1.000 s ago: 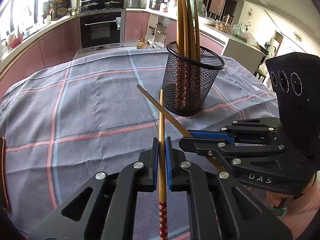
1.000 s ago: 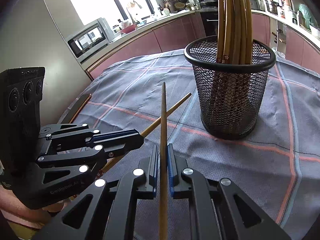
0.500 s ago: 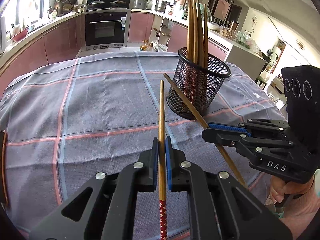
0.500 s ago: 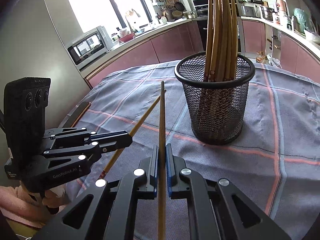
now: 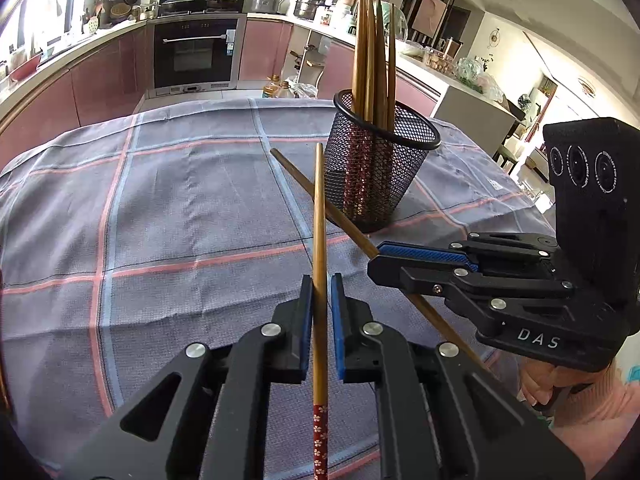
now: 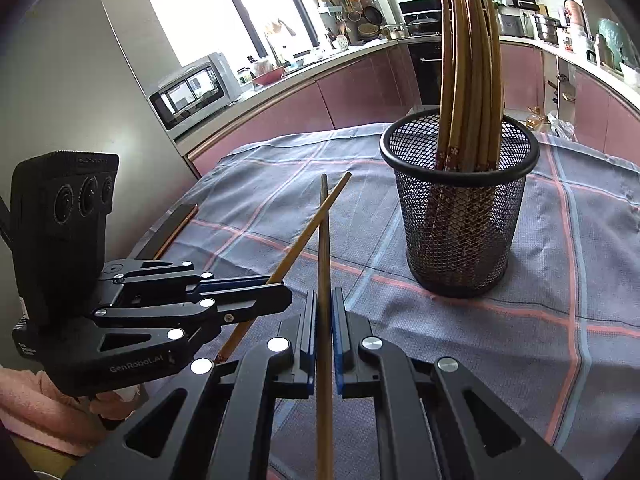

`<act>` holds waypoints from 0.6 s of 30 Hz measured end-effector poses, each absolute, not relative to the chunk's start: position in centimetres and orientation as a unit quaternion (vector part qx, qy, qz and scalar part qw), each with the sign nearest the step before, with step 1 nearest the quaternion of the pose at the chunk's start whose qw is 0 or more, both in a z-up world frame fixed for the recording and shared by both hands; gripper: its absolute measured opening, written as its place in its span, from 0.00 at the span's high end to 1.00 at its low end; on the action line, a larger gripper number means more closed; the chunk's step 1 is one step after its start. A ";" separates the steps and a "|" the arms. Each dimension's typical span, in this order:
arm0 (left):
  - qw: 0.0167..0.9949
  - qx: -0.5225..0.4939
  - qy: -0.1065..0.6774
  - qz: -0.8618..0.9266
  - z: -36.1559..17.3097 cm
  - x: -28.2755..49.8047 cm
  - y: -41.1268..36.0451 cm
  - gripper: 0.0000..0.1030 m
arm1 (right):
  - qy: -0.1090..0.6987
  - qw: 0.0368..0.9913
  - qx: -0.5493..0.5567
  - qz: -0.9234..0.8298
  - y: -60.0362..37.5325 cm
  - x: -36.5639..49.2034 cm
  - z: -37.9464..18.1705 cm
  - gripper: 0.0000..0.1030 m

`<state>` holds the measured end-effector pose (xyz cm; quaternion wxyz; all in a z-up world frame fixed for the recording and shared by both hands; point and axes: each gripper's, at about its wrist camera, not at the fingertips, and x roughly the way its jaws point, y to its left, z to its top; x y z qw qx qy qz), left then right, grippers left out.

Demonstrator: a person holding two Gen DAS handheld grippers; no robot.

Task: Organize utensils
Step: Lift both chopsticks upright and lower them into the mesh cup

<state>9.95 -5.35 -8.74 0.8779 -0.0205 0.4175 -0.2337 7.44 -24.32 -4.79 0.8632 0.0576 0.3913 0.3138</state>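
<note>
A black mesh cup (image 5: 380,172) (image 6: 460,216) stands on the cloth with several wooden chopsticks upright in it. My left gripper (image 5: 321,286) is shut on a wooden chopstick (image 5: 319,220) whose thin tip points forward and whose red flowered end trails back. My right gripper (image 6: 324,300) is shut on a second chopstick (image 6: 324,240), which points forward as well. In the left wrist view the right gripper (image 5: 380,256) sits to the right with its chopstick (image 5: 312,188) crossing behind mine. In the right wrist view the left gripper (image 6: 280,292) is at the left, its chopstick (image 6: 316,216) slanting across.
A grey checked cloth (image 5: 180,208) covers the table. A dark flat object (image 6: 172,228) lies at the table's left edge in the right wrist view. Pink sleeves (image 5: 592,412) show behind the grippers. Kitchen counters and an oven (image 5: 196,56) lie beyond the table.
Both grippers keep their chopsticks. The views have shifted a little: the cup now appears farther off, and the two chopsticks cross nearer their tips.
</note>
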 end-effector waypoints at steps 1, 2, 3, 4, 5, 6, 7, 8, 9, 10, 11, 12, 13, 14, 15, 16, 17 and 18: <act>0.878 -0.021 0.417 -0.233 -8.7 10.0 -5.3 0.92 | 0.390 0.864 0.057 0.313 -24.4 7.4 -4.7 0.94; 0.878 -0.020 0.416 -0.234 -8.7 10.0 -5.4 0.93 | 0.390 0.864 0.058 0.313 -24.4 7.5 -4.7 0.94; 0.879 -0.020 0.415 -0.233 -8.5 9.9 -5.4 0.93 | 0.388 0.865 0.058 0.312 -24.5 7.5 -4.6 0.94; 0.881 -0.018 0.412 -0.233 -8.4 9.9 -5.5 0.93 | 0.387 0.866 0.058 0.311 -24.5 7.4 -4.5 0.94; 0.882 -0.017 0.410 -0.233 -8.3 9.8 -5.5 0.93 | 0.385 0.867 0.058 0.311 -24.6 7.4 -4.4 0.94; 0.883 -0.018 0.408 -0.233 -8.1 9.8 -5.5 0.93 | 0.383 0.868 0.058 0.309 -24.5 7.4 -4.2 0.94; 0.883 -0.020 0.406 -0.234 -7.9 9.8 -5.5 0.93 | 0.381 0.870 0.059 0.308 -24.7 7.3 -4.1 0.94; 0.884 -0.021 0.403 -0.235 -7.7 9.8 -5.5 0.93 | 0.378 0.871 0.059 0.308 -24.8 7.3 -3.9 0.94; 0.886 -0.022 0.401 -0.235 -7.4 9.8 -5.5 0.93 | 0.375 0.873 0.059 0.307 -25.0 7.2 -3.7 0.94; 0.887 -0.023 0.397 -0.235 -7.2 9.8 -5.4 0.93 | 0.372 0.874 0.059 0.306 -25.1 7.1 -3.5 0.94; 0.888 -0.025 0.394 -0.237 -6.9 9.8 -5.3 0.93 | 0.369 0.876 0.059 0.306 -25.2 7.1 -3.3 0.94; 0.888 -0.028 0.391 -0.239 -6.6 9.7 -5.3 0.93 | 0.365 0.878 0.059 0.306 -25.3 7.0 -3.0 0.94; 0.888 -0.032 0.389 -0.242 -6.3 9.7 -5.2 0.93 | 0.360 0.880 0.059 0.305 -25.5 6.9 -2.8 0.94; 0.888 -0.035 0.386 -0.245 -6.1 9.7 -5.1 0.93 | 0.356 0.881 0.059 0.305 -25.6 6.8 -2.5 0.94; 0.889 -0.036 0.383 -0.247 -5.7 9.7 -5.1 0.93 | 0.352 0.883 0.060 0.304 -25.8 6.8 -2.3 0.94; 0.890 -0.038 0.380 -0.250 -5.4 9.6 -5.0 0.93 | 0.348 0.885 0.062 0.303 -26.0 6.7 -2.1 0.94; 0.890 -0.041 0.377 -0.253 -5.1 9.6 -5.0 0.93 | 0.344 0.887 0.063 0.302 -26.1 6.6 -1.8 0.94; 0.890 -0.042 0.374 -0.255 -4.9 9.5 -4.9 0.93 | 0.340 0.888 0.064 0.302 -26.3 6.6 -1.6 0.94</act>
